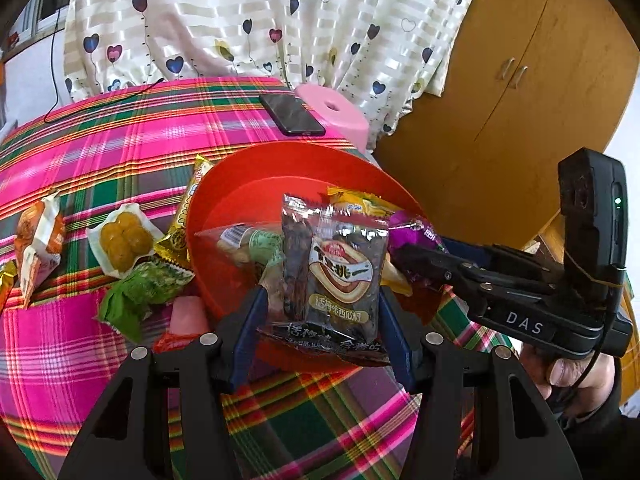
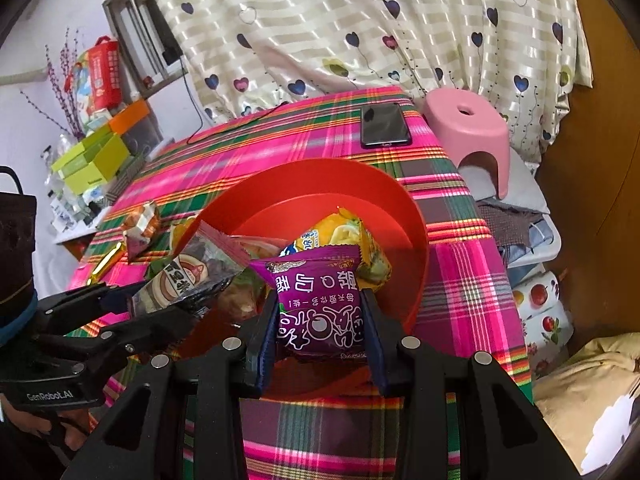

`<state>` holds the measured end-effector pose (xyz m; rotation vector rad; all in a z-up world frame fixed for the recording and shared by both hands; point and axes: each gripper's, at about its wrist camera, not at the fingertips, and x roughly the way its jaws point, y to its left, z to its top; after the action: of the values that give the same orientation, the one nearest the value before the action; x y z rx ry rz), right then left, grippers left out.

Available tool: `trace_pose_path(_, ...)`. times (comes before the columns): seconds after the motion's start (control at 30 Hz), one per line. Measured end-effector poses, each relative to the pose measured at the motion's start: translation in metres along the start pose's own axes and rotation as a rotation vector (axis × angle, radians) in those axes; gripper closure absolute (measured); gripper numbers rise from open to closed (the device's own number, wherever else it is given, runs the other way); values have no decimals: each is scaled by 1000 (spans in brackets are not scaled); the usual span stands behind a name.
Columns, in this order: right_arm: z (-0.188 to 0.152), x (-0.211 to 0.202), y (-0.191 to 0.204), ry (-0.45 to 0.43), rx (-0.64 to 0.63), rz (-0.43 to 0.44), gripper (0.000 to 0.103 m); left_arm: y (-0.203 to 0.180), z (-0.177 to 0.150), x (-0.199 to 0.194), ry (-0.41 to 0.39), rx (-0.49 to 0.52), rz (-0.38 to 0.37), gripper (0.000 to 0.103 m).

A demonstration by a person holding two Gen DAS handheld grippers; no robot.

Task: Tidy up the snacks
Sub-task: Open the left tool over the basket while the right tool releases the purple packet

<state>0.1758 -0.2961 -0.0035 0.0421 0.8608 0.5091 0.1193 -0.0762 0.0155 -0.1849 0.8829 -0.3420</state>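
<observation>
A red bowl (image 1: 224,188) (image 2: 416,240) sits on the plaid tablecloth (image 1: 100,148) and holds a yellow packet (image 2: 344,236) and other snacks. My left gripper (image 1: 320,300) is shut on a dark melon-seed packet (image 1: 336,268) over the bowl's near rim; it also shows in the right wrist view (image 2: 188,276). My right gripper (image 2: 320,320) is shut on a purple snack packet (image 2: 316,304) over the bowl's near side; the packet's end shows in the left wrist view (image 1: 412,232).
Loose snacks lie left of the bowl: an orange packet (image 1: 38,240), a yellow-cake packet (image 1: 120,240), a green packet (image 1: 140,288). A black phone (image 1: 292,114) lies at the far edge beside a pink stool (image 2: 468,132). Boxes (image 2: 92,160) stand left.
</observation>
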Motion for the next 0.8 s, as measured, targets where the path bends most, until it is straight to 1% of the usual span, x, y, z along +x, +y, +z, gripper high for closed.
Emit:
trace_pose_path(0.03, 1, 1, 0, -1, -2, -2, 68, 0, 1, 3, 7, -1, -1, 50)
trace_pose_path(0.5, 13, 11, 2, -14, -30, -19, 67, 16, 14, 27, 33, -35, 26, 50)
trace_pose_path(0.63, 18, 16, 0, -12, -28, -25, 67, 15, 17, 27, 15, -22, 46, 50)
trace_pose_path(0.73, 17, 16, -1, 5, -29, -9, 65, 15, 20, 26, 4, -18, 67, 50)
trace_pose_path(0.8, 13, 16, -2, 21, -26, -1, 61, 14, 20, 22, -5, -11, 87, 50)
